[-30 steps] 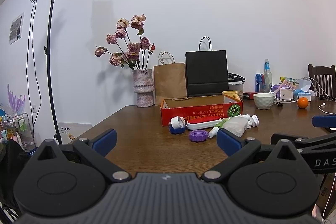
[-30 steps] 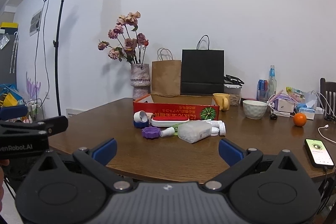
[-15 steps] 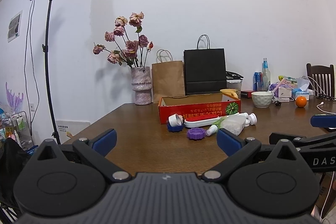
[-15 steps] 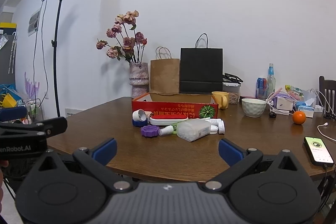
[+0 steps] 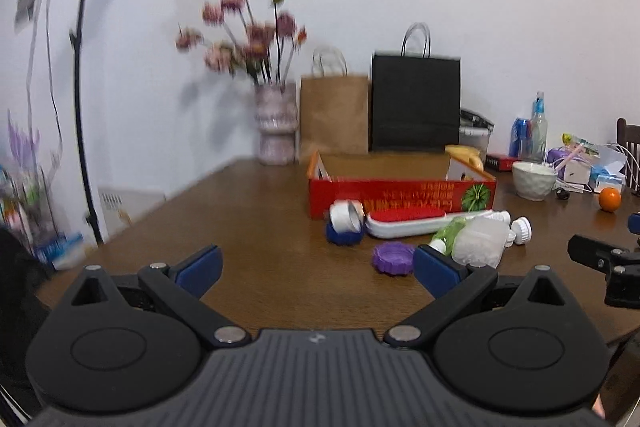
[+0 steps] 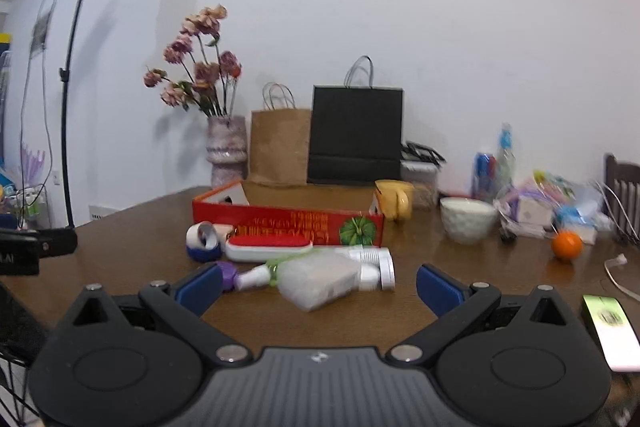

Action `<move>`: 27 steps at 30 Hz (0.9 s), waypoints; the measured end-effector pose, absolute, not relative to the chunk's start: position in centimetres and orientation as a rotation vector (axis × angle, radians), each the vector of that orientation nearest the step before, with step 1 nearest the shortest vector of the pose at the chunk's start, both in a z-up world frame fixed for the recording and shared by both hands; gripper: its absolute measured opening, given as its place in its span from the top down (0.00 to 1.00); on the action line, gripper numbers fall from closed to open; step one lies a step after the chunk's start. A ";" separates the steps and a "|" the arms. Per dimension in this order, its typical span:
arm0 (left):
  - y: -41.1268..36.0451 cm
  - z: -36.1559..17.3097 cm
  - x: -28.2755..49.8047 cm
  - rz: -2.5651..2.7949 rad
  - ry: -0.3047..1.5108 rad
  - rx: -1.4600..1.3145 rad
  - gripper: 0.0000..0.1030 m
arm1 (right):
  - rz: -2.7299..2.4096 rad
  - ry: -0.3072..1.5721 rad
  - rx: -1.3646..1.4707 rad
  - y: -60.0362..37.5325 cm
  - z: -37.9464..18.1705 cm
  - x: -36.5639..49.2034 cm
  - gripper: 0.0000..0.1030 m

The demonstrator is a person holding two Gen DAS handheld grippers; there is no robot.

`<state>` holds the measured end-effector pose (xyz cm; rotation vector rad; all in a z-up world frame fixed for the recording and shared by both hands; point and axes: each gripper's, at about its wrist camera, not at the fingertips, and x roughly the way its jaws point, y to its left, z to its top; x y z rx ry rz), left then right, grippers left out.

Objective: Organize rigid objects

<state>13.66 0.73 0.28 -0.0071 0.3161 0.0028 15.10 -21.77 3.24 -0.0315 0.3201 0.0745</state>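
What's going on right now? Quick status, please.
Left hand-held gripper and right hand-held gripper both open, empty. Loose items, including purple lid, lie before red box. Nothing blocks the way.

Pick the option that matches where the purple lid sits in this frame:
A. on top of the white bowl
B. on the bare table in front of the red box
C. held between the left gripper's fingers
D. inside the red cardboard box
B: the purple lid lies flat on the wooden table, nearer the camera than the red box, and the left gripper is open with nothing in it.
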 end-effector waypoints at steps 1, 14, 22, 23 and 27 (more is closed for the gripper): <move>0.6 0.1 14.7 -0.003 0.339 -0.018 0.00 | 0.085 0.363 -0.018 -22.3 2.9 16.3 0.00; -4.9 -2.1 26.7 -0.128 0.524 -0.086 0.07 | 0.212 0.545 0.062 -27.4 1.2 30.0 0.18; -8.5 -3.8 28.8 -0.243 0.640 -0.242 0.31 | 0.303 0.661 0.144 -28.2 -1.5 37.0 0.56; -8.9 -3.9 29.2 -0.245 0.640 -0.253 0.36 | 0.318 0.672 0.175 -28.5 -1.7 37.4 0.56; -9.2 -4.2 30.8 -0.285 0.631 -0.337 0.44 | 0.374 0.709 0.270 -29.1 -2.1 36.8 0.59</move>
